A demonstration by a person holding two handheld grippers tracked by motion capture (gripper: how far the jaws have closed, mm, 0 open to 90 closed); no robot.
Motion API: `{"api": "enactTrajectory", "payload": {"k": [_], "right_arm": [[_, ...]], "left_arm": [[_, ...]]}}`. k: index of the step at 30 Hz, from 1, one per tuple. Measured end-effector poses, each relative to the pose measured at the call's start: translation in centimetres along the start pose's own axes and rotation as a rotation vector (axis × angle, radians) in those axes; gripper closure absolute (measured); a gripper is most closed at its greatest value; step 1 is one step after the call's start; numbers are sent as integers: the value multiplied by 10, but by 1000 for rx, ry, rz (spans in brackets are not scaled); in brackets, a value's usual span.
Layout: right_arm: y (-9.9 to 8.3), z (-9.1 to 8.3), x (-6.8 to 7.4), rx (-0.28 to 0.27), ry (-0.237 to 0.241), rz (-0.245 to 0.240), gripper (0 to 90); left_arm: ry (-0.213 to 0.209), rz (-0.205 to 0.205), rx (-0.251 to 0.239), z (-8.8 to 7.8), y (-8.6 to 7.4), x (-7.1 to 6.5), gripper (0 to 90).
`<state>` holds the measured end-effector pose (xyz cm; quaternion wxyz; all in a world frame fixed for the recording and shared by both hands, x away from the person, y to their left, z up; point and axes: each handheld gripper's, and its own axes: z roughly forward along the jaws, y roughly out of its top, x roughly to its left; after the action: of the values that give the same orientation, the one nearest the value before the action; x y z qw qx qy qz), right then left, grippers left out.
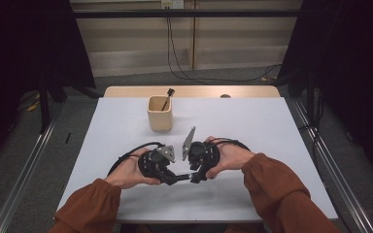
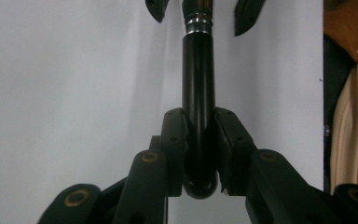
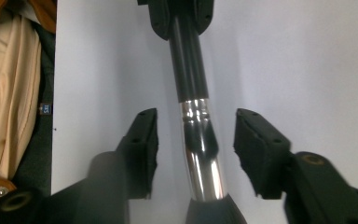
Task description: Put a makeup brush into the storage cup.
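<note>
a person sits at the near side of a pale grey table [image 1: 252,126] with a black gripper in each hand. the two grippers meet at the near middle of the table, tips pointing at each other.

the left gripper [image 2: 199,140] is pinching the black handle end of a thin brush with a shiny silver metal band [image 2: 198,93]. its jaws press on both sides of the round black end. in the high view the left gripper [image 1: 171,177] sits just left of the right one, and the brush lies between them, just above the table.

the right gripper [image 3: 196,140] is spread wide. the silver part of the brush [image 3: 196,135] runs through the gap, and neither jaw touches it. in the high view the right gripper [image 1: 193,177] is held by the right hand [image 1: 228,156]. the left hand [image 1: 131,171] wraps around the other one. both arms wear rust-orange sleeves [image 1: 277,187].

far from the hands, a light wooden square cup [image 1: 160,113] stands upright on the table. a thin dark stick [image 1: 166,98] leans inside it. a black cable [image 1: 184,68] runs on the floor beyond the table.
</note>
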<state>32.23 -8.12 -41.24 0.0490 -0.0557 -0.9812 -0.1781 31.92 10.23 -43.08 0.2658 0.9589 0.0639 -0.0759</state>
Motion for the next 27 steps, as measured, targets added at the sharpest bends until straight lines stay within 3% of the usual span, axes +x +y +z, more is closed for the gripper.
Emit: {"api": "enactTrajectory", "payload": {"k": [9,14,20,27], "right_arm": [[-7,0,0,-28,-39,64,178],[-12,-4,-2,-42,-55,115,109],[-22,-9,-2,-82,-86,128,39],[-40,-10,-6,-98,-99,201,42]], "left_arm": [[21,-46,-32,-9,-12,1,750],[27,-66,-44,-12,-20,2,750],[39,-110,-72,-17,-36,3,750],[60,-141,-119,-26,-46,5,750]]}}
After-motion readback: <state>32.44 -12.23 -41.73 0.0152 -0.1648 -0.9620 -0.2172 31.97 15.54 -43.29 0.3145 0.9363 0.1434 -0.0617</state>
